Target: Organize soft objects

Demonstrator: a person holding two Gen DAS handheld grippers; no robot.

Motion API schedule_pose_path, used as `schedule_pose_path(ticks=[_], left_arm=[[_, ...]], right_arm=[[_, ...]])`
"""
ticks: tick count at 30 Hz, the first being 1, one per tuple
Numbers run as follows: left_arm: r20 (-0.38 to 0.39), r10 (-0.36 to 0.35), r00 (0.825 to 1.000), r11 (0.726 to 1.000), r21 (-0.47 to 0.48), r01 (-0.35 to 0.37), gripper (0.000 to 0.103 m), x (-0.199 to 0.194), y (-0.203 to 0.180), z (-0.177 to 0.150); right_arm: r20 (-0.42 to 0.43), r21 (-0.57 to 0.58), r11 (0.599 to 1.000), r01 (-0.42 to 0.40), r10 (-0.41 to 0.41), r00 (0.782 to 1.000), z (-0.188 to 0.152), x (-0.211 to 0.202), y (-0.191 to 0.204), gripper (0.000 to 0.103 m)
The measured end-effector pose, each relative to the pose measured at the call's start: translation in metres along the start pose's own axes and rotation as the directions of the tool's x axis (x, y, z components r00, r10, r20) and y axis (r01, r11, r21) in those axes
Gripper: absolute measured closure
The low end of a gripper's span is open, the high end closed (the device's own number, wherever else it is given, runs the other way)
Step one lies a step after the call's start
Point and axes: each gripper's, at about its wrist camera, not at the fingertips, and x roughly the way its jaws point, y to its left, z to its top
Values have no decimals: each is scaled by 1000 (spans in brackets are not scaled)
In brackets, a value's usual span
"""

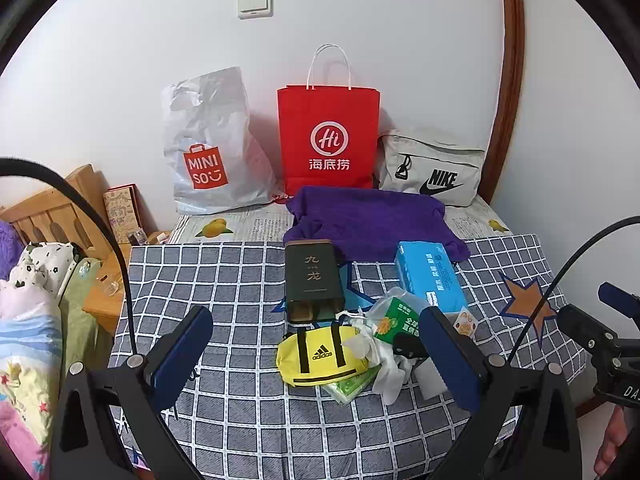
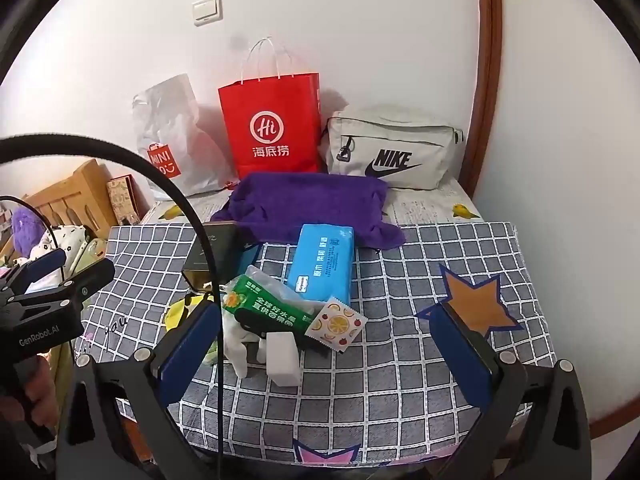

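1. Both tongs hang spread wide and empty above the checked surface (image 1: 248,280): left tongs (image 1: 316,354), right tongs (image 2: 328,342).
2. The soft things lie heaped mid-surface: yellow pouch (image 1: 320,354), white cloth (image 1: 386,364), purple towel (image 1: 372,216) behind.
3. Judged the opening step: nothing is gripped yet.
4. Next, the left tongs likely lower and pinch the pouch.

Left hand-held gripper (image 1: 316,354) spread wide (empty); right hand-held gripper (image 2: 326,344) likewise.
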Motion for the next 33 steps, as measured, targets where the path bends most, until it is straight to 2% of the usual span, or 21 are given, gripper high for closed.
schedule_pose_path(ticks=[33], left_arm=[[11, 6, 1000, 1000, -3, -6, 0, -6, 8, -4]], right_arm=[[5, -9, 1000, -26, 26, 1000, 2, -5, 8, 0]])
